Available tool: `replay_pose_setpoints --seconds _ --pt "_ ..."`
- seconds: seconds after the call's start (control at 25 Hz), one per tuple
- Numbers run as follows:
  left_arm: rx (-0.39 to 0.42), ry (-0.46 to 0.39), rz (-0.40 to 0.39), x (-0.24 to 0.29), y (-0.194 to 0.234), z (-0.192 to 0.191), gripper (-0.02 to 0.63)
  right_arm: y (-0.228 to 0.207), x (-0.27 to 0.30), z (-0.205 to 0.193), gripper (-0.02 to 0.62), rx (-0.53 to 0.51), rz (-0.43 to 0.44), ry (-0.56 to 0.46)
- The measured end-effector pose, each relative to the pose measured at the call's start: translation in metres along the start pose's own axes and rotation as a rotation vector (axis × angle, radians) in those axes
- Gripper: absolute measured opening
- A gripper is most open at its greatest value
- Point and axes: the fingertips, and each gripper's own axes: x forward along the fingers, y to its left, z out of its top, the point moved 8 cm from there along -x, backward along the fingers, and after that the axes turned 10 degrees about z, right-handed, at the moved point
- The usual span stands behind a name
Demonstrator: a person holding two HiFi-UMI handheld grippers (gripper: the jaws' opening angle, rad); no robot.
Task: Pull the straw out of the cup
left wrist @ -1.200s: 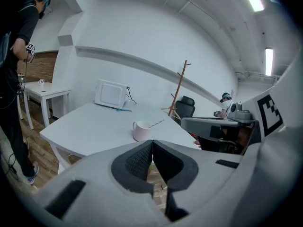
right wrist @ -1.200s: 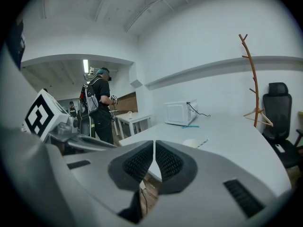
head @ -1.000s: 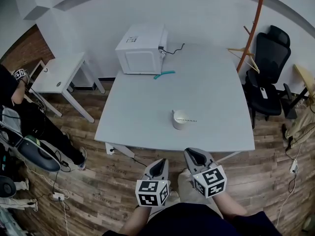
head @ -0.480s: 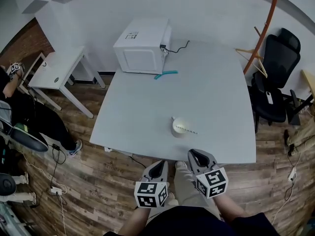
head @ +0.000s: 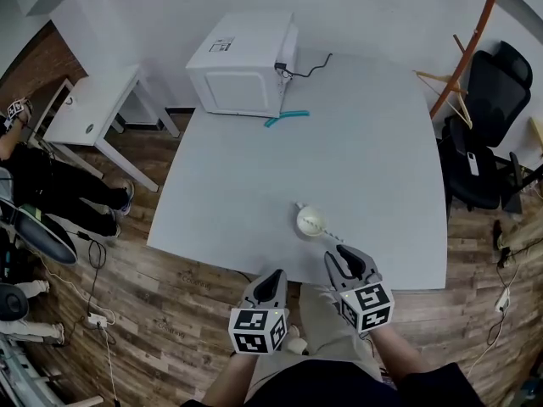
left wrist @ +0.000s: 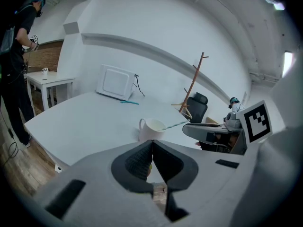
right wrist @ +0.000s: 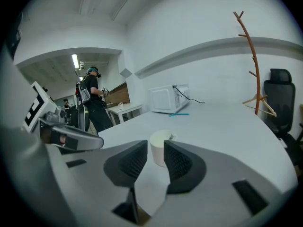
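Note:
A white cup (head: 309,220) stands near the front edge of the grey table (head: 356,151), and a thin straw (head: 329,230) leans out of it to the right. My right gripper (head: 346,259) hovers just in front of the cup, open by a narrow gap with nothing in it. The right gripper view frames the cup (right wrist: 162,147) between the jaws of the right gripper (right wrist: 155,145). My left gripper (head: 272,278) is off the table's front edge, shut and empty. In the left gripper view the cup (left wrist: 152,128) and straw (left wrist: 174,124) lie beyond the left gripper (left wrist: 151,143).
A white microwave (head: 242,75) sits at the table's far left, a teal object (head: 285,119) in front of it. A small white side table (head: 89,121) and a person (head: 25,185) are at the left. A black chair (head: 492,134) and wooden coat stand (head: 471,41) are at the right.
Both grippers have moved forward towards the table. The right gripper's tips now reach over the front edge, close to the cup. The cup and straw have not moved.

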Motion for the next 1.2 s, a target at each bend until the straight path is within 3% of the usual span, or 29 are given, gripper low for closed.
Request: replay_pose_setpoints --seconds 0.64,1.2 --pt "-0.03 0.021 0.038 0.035 0.008 0.007 0.017 -0.029 0.046 -0.005 0.094 -0.003 0.039 0.081" --pt "-0.029 0.032 0.029 0.05 0.006 0.011 0.017 -0.046 0.054 -0.013 0.094 0.006 0.02 0.12"
